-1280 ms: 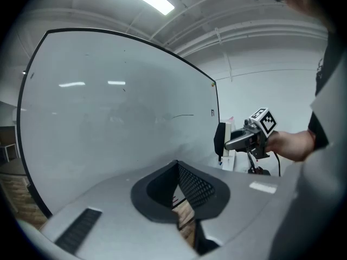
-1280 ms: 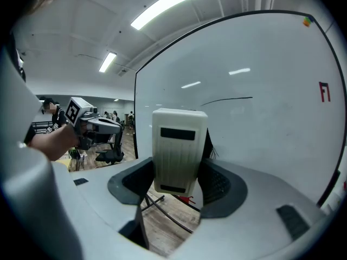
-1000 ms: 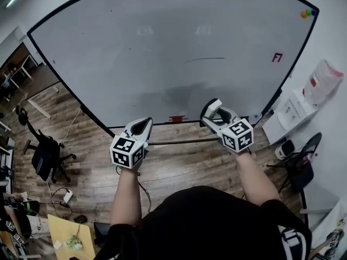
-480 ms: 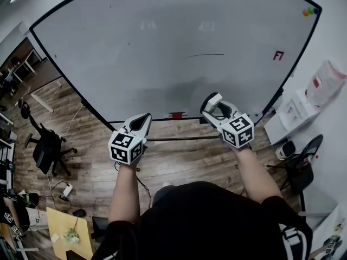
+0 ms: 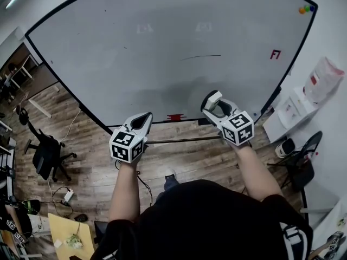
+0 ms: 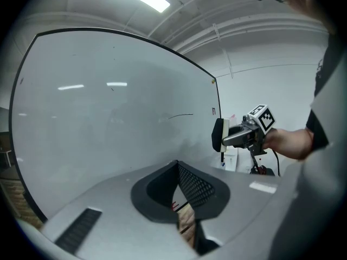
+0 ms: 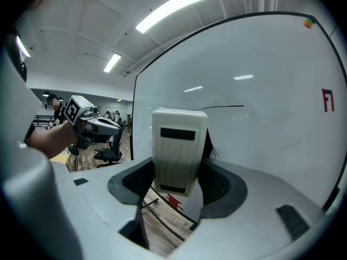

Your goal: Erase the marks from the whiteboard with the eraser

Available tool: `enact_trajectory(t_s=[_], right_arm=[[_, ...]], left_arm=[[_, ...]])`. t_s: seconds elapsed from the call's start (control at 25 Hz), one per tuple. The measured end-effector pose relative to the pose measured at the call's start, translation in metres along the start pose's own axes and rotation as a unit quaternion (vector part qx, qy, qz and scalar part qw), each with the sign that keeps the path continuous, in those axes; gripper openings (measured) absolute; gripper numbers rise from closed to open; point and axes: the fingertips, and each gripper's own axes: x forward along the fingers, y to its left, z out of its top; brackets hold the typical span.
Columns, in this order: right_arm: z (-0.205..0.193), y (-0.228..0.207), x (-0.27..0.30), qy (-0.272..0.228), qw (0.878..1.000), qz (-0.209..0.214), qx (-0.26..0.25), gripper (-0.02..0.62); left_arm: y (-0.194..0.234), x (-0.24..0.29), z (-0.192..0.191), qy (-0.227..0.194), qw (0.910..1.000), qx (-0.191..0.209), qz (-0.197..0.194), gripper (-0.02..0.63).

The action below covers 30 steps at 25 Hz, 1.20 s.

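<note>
One whiteboard (image 5: pixel 162 47), one eraser (image 7: pixel 176 150), two grippers (image 5: pixel 142 119) (image 5: pixel 212 103), one black line (image 5: pixel 200 57), one red mark (image 5: pixel 276 54), three magnets (image 5: pixel 307 8)

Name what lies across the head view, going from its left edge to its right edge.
Black office chair → left gripper → small red object at the bottom edge of the whiteboard → right gripper clamping the white ribbed eraser → red mark on the board → white bag.
</note>
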Motion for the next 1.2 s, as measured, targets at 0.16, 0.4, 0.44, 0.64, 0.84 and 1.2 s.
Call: enact_trajectory(t_s=[0.16,0.4,0.44,0.64,0.84,1.2], right_arm=[[0.002,-0.001,0.009,0.003,1.000,-0.002,-0.002,0.252],[0.006,-0.002,0.025,0.005,1.000,-0.005,-0.003,0.252],[0.006,-0.002,0.027,0.006,1.000,-0.005,-0.003,0.252],[0.008,-0.011,0.040,0.008,1.000,-0.011,-0.001,0.252],[0.010,-0.015,0.052,0.006,1.000,-0.015,0.003,0.252],[0.010,-0.024,0.066,0.010,1.000,-0.022,0.010,0.252]], left_arm=[[0.008,0.005,-0.001,-0.003,1.0000,-0.003,-0.004,0.011],[0.025,0.010,0.001,-0.007,1.0000,-0.003,-0.006,0.011],[0.028,0.011,0.001,-0.007,0.9999,-0.004,-0.006,0.011],[0.042,0.020,0.003,-0.006,0.9999,-0.005,-0.009,0.011],[0.053,0.029,0.002,-0.003,0.9999,-0.004,-0.014,0.011],[0.066,0.042,0.003,0.001,0.9997,0.000,-0.023,0.011]])
